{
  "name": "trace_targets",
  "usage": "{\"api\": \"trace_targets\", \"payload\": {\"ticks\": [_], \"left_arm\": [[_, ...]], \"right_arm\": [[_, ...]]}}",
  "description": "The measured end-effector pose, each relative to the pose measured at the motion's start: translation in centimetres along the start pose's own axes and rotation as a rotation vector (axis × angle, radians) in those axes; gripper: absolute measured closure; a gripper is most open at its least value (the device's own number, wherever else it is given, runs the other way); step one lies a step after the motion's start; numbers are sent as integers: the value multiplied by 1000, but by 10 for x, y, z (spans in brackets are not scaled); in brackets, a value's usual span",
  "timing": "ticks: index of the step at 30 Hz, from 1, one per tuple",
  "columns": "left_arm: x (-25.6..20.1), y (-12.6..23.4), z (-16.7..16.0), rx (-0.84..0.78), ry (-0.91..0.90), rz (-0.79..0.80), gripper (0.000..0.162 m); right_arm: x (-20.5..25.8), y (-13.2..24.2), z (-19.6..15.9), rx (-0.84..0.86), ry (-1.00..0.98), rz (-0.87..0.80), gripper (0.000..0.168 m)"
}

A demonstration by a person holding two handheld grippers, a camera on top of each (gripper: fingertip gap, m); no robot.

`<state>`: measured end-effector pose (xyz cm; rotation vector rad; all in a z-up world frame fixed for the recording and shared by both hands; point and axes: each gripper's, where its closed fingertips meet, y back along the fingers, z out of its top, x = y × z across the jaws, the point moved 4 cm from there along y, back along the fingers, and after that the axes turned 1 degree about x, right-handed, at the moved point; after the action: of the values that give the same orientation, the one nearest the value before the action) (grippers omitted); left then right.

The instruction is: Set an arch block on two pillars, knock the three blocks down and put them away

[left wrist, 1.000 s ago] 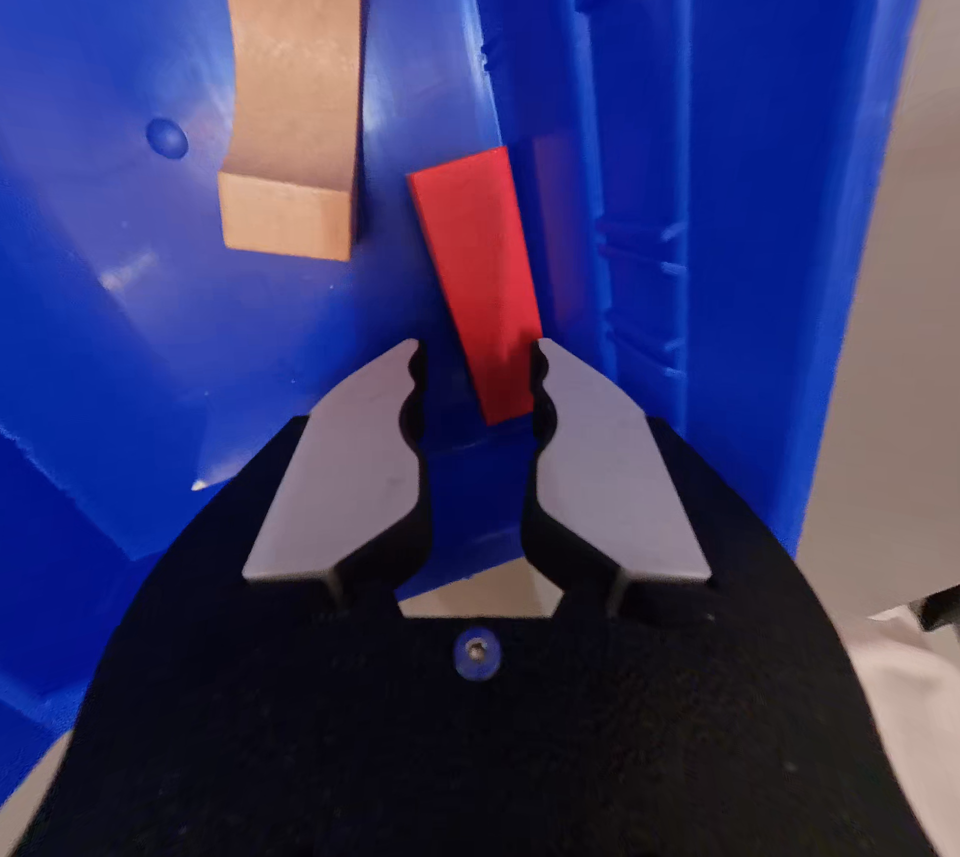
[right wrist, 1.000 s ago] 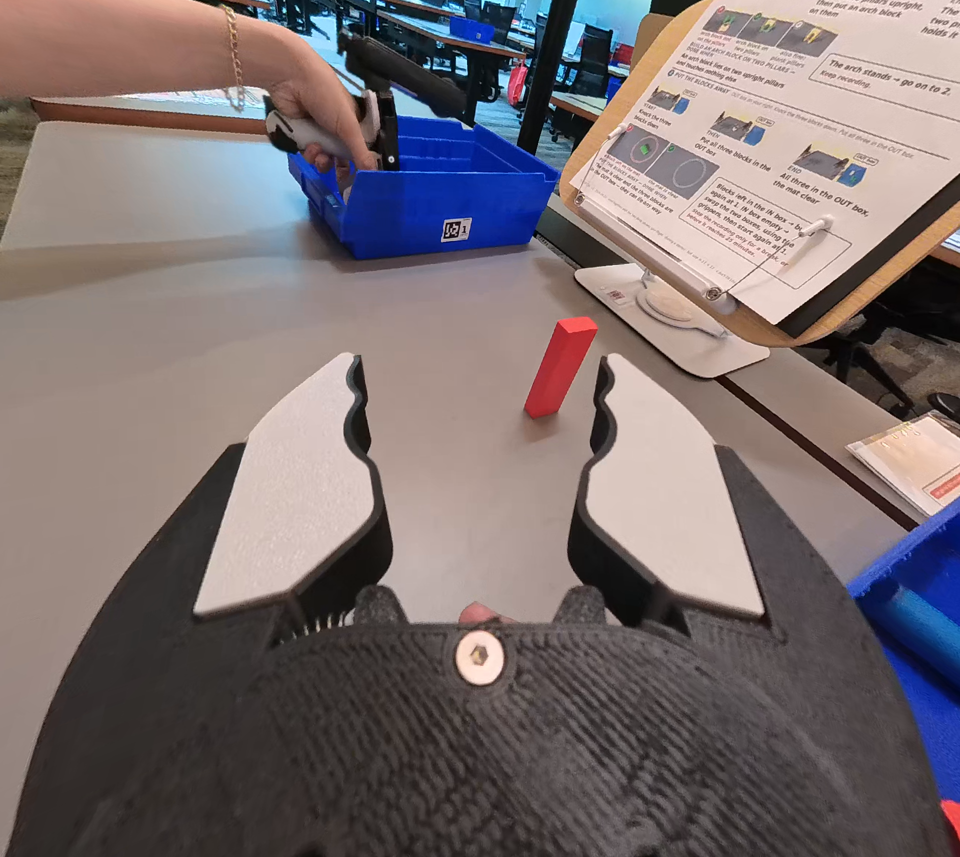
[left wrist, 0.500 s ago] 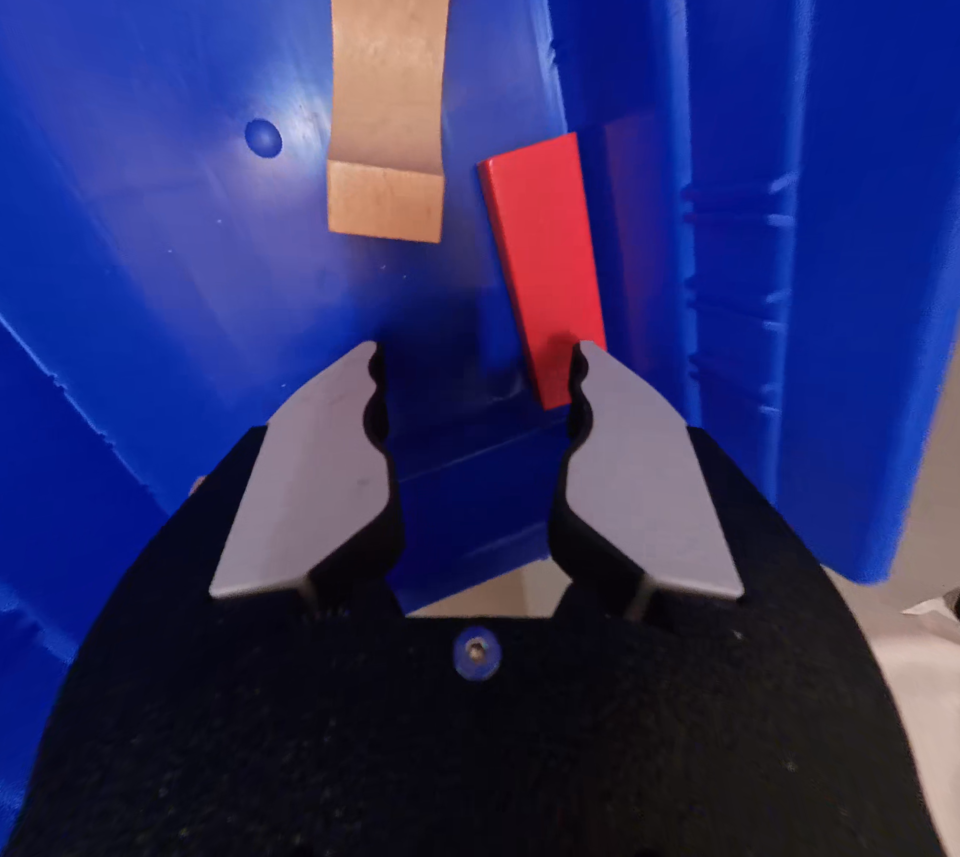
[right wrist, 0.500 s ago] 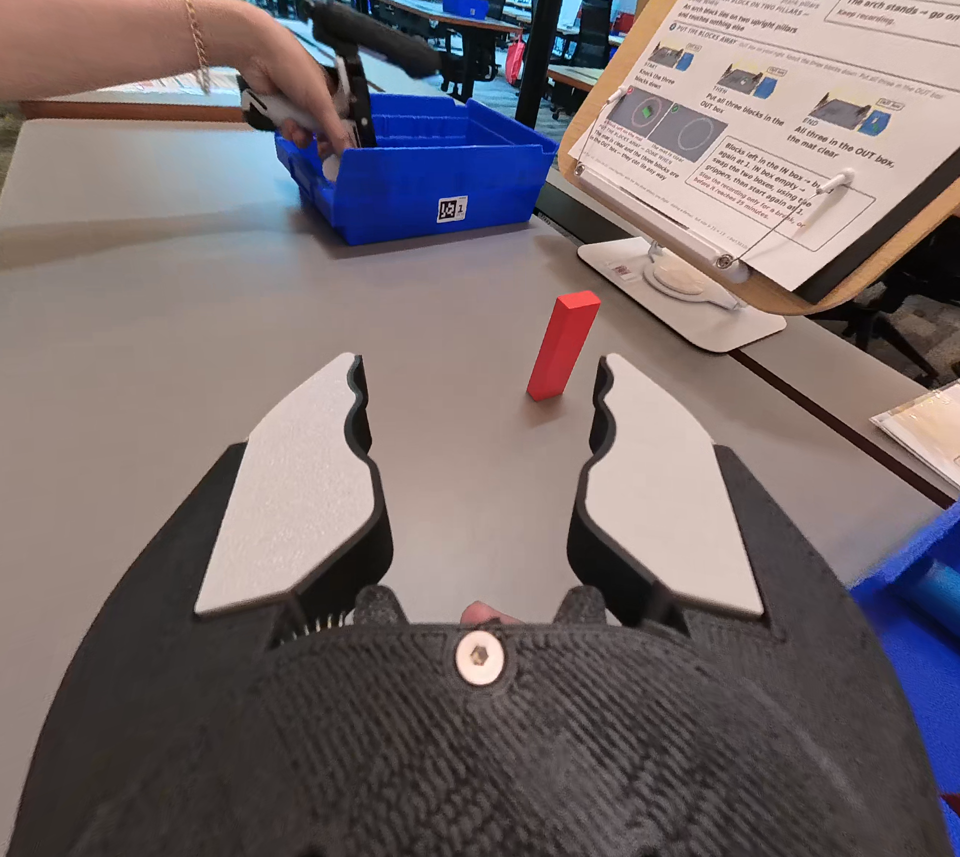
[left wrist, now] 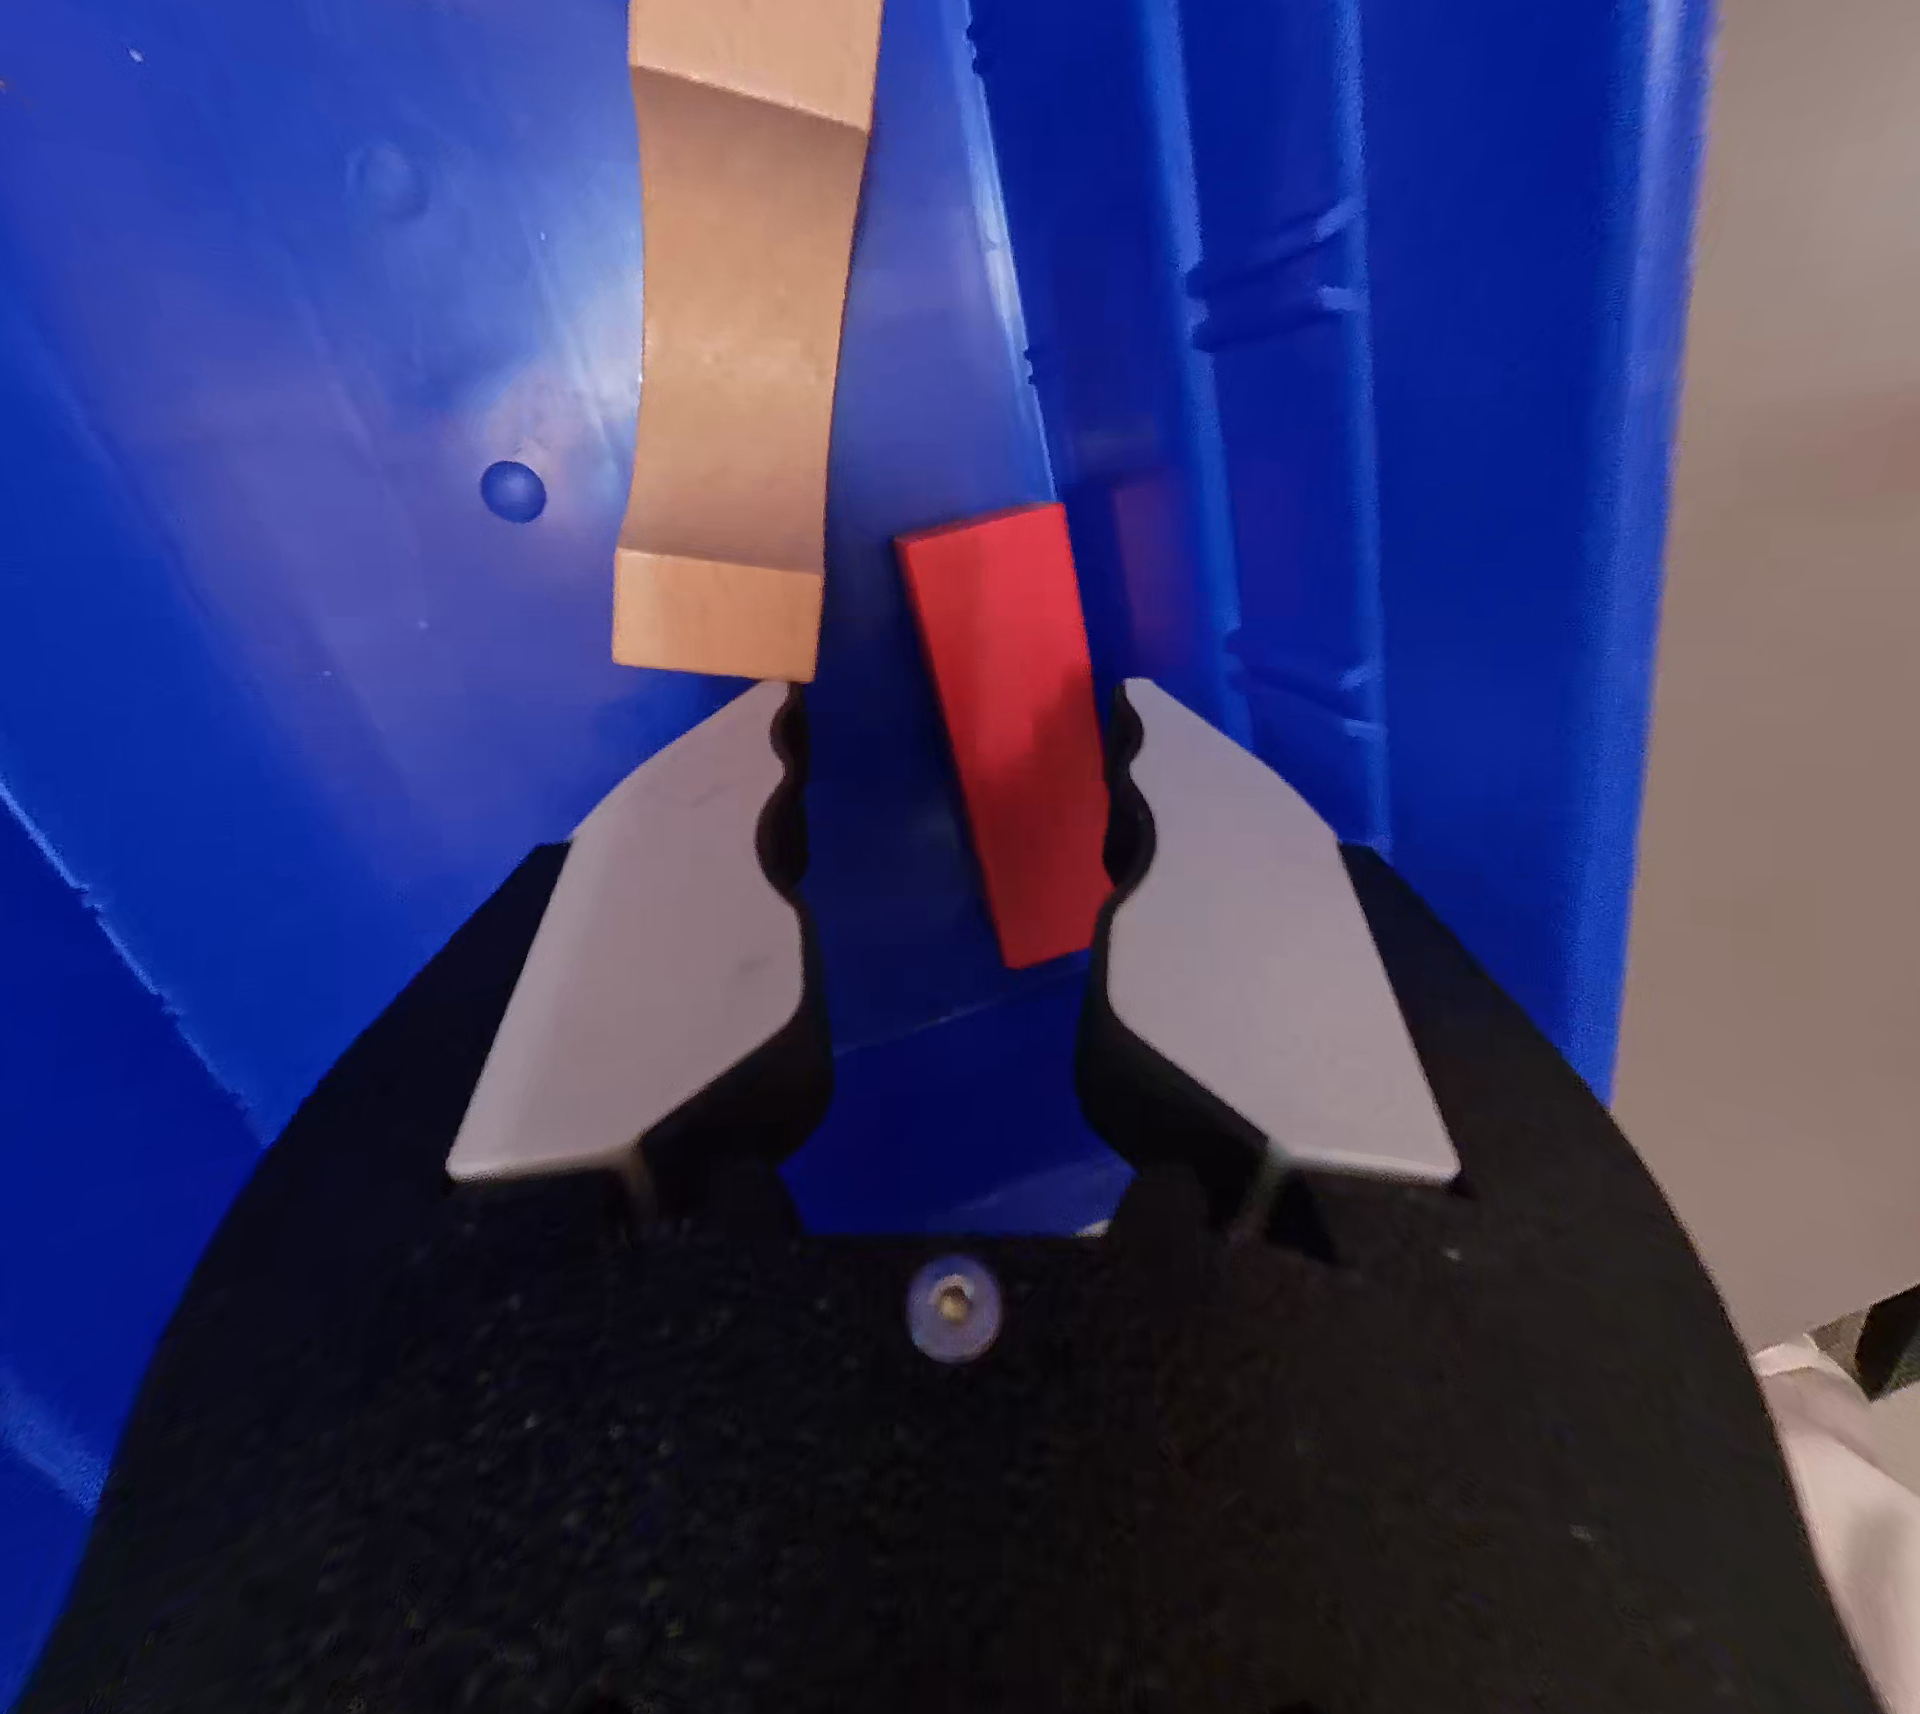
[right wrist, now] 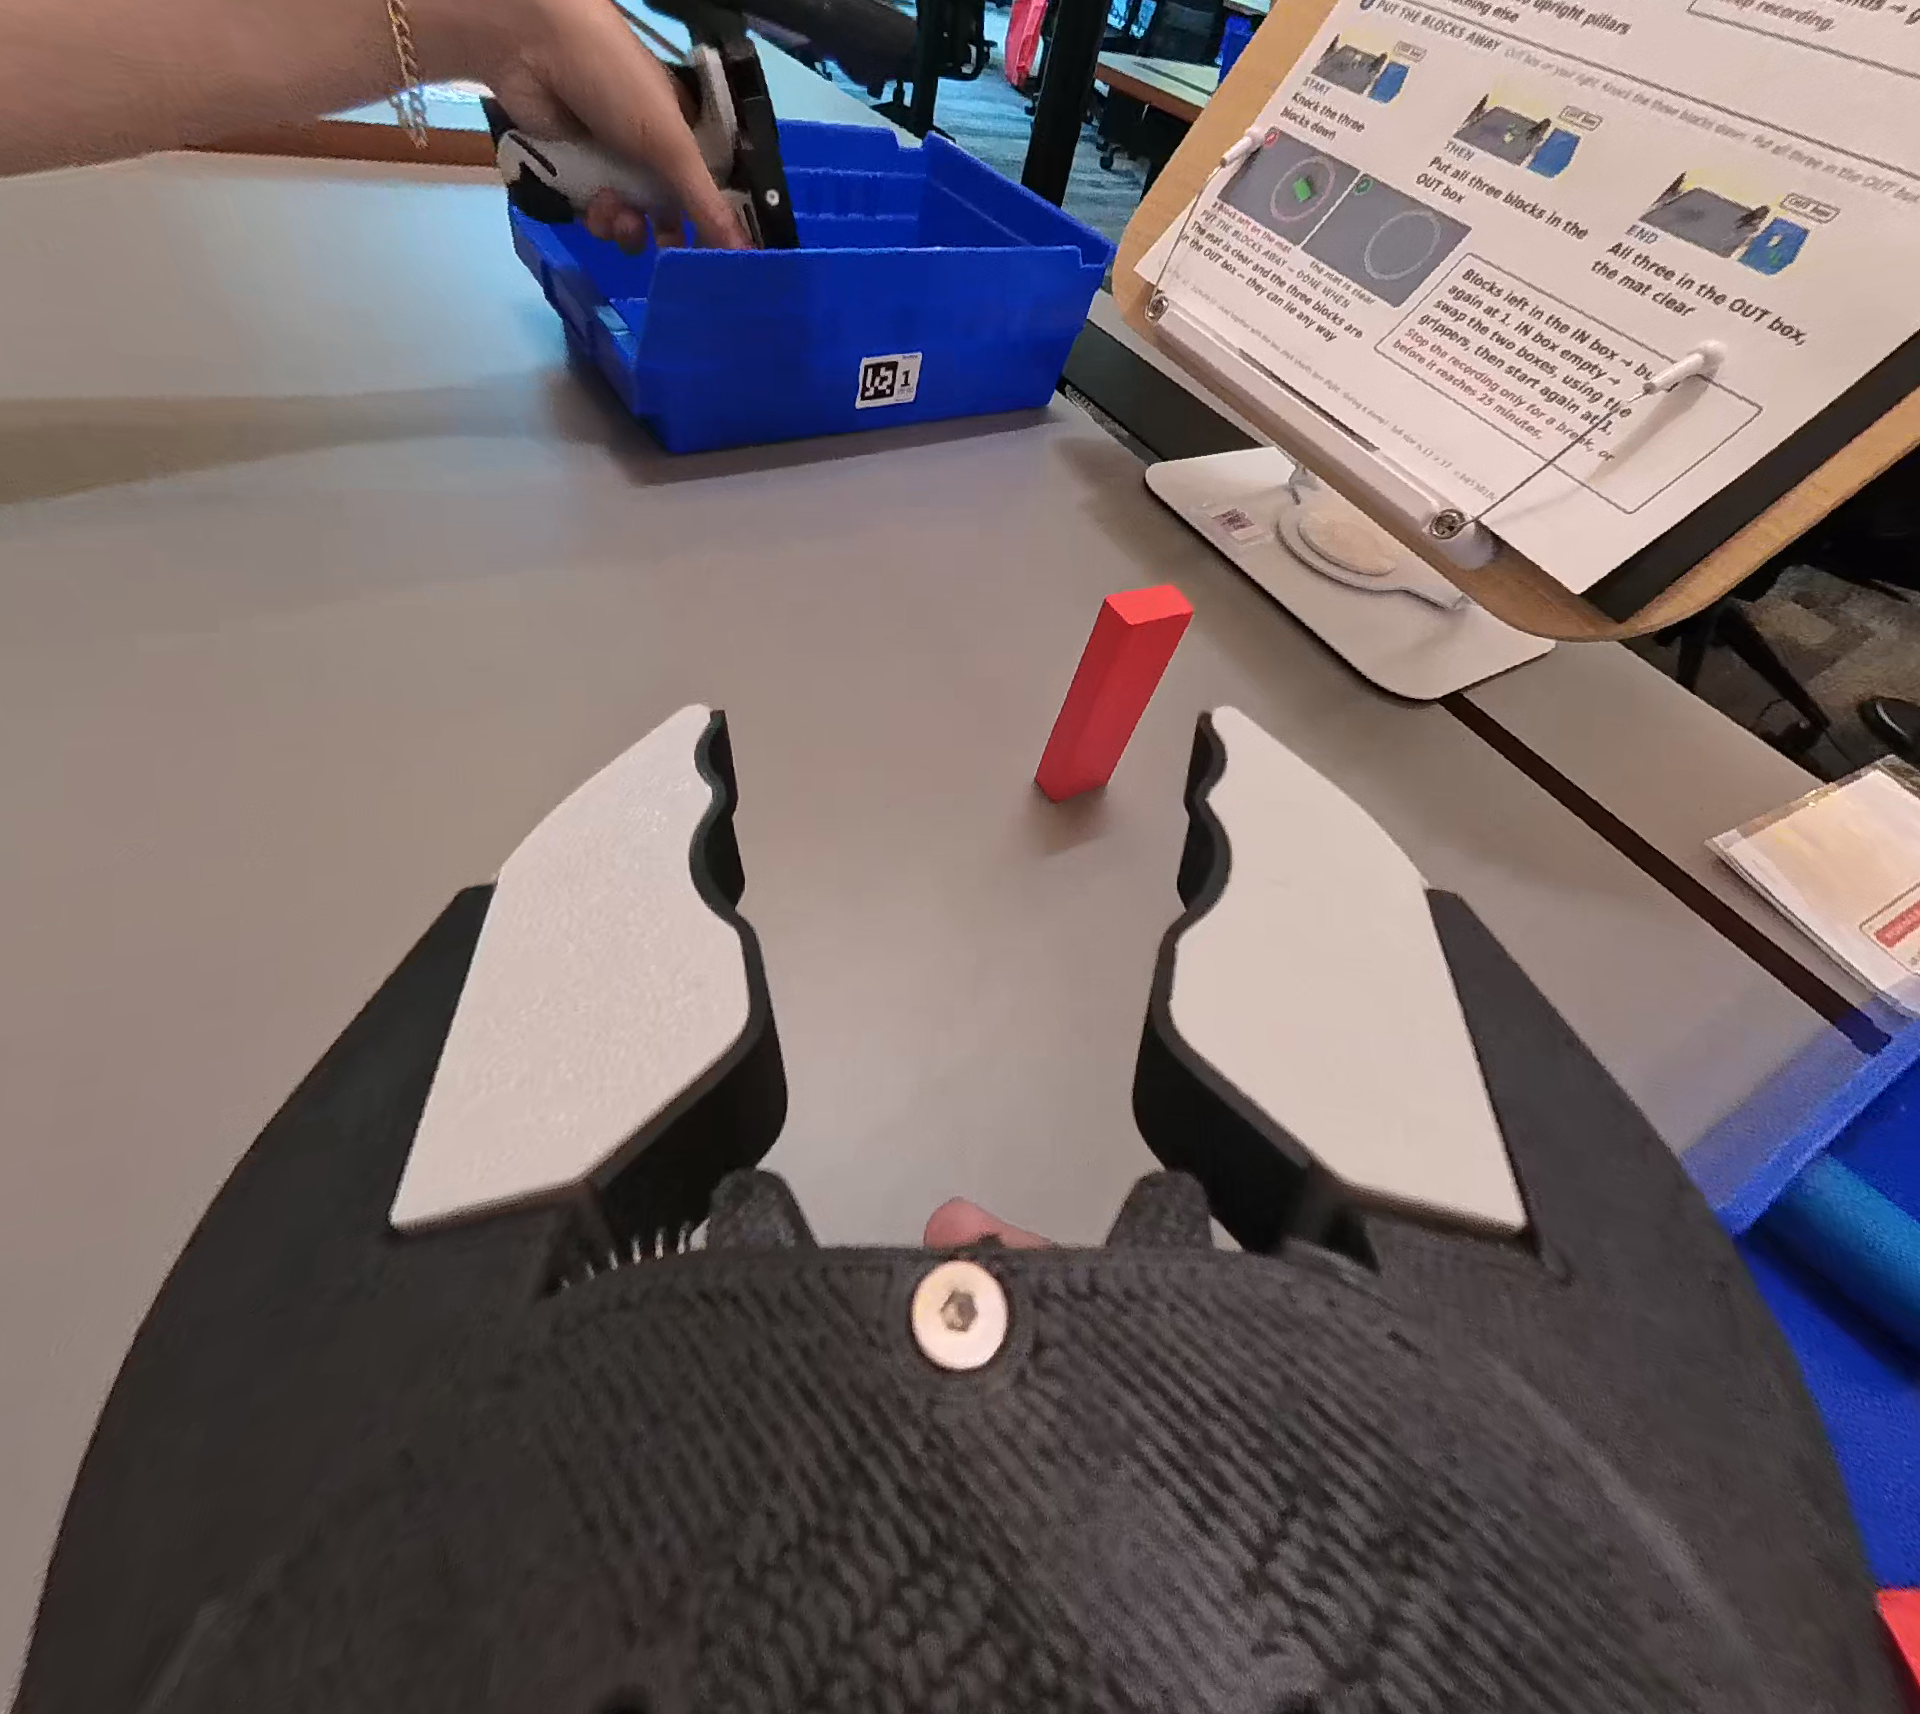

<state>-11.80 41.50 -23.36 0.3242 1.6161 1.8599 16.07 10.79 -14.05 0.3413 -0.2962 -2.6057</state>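
Observation:
My left gripper [left wrist: 951,708] is open inside a blue bin [left wrist: 260,417], pointing down at its floor. A flat red block [left wrist: 1003,719] lies between the fingers, close against the right finger [left wrist: 1226,895]. A tan wooden arch block [left wrist: 743,293] lies just beyond the left fingertip. In the right wrist view the same bin [right wrist: 831,293] stands at the far side of the grey table [right wrist: 312,625], with a hand holding the left gripper [right wrist: 748,137] in it. My right gripper [right wrist: 956,729] is open and empty above the table. A red block [right wrist: 1112,693] stands upright just beyond its fingertips.
A wooden stand with an instruction sheet [right wrist: 1558,158] on a white base [right wrist: 1351,573] stands at the table's right edge. Another blue bin [right wrist: 1839,1249] shows at the lower right. Papers [right wrist: 1839,875] lie at the right. The bin's ribbed wall [left wrist: 1299,417] is right of my left gripper. The left gripper's tips are roughly 40 cm from the right gripper's.
My left gripper opened wider and moved deeper into the bin, so the red block now lies between its fingers. My right gripper stayed open and shifted slightly.

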Motion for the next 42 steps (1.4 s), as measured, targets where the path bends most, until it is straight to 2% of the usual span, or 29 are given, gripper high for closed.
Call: {"api": "trace_targets", "payload": {"ticks": [9,15,17,20,24,28,31,33,35,42], "left_arm": [[3,-10,-5,-6,3,17,104],[6,-8,-4,17,-4,67,94],[4,-8,-4,15,6,62,101],[-5,-7,-10,32,13,-21,124],[-7,-7,-20,68,8,-87,121],[-6,-8,-23,49,-24,-69,117],[-2,-7,-22,34,-60,2,102],[-3,-6,-21,18,-89,16,113],[-4,-5,-21,8,-98,16,117],[6,-1,-17,-11,-48,78,115]], "right_arm": [[0,-6,-7,-26,-43,3,84],[2,-5,-12,-11,-31,1,84],[3,-2,-13,-14,-34,3,84],[1,2,-16,-18,-46,-6,84],[0,4,-17,-26,-52,-4,84],[-1,2,-20,-27,-58,-6,84],[-1,0,-19,-38,-70,-1,85],[0,0,-19,-34,-64,1,85],[2,0,-20,-26,-53,3,84],[1,10,-21,-27,-56,-7,84]]}}
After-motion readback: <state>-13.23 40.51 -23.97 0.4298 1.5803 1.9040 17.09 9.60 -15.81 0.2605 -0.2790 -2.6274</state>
